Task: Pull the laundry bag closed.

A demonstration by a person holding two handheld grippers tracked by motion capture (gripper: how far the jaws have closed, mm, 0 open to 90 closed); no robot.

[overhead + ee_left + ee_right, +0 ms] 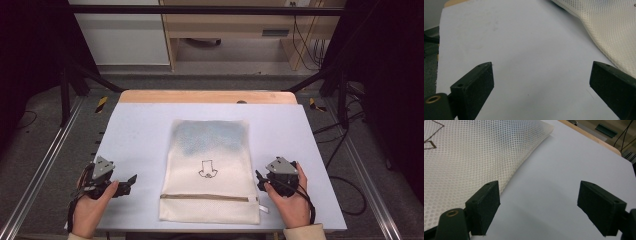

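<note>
Mesh bag (209, 170): flat, mid-worktop (145, 125) | left hand-held gripper (131, 181): spread, nothing between, left of bag | right hand-held gripper (258, 179): spread, nothing between, just right of bag

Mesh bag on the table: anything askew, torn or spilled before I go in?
Nothing stands out. The cream mesh zip bag lies flat and roughly square on the pale grey table, zip closed near the front edge. Both tongs, left and right, flank it, open and empty.
</note>
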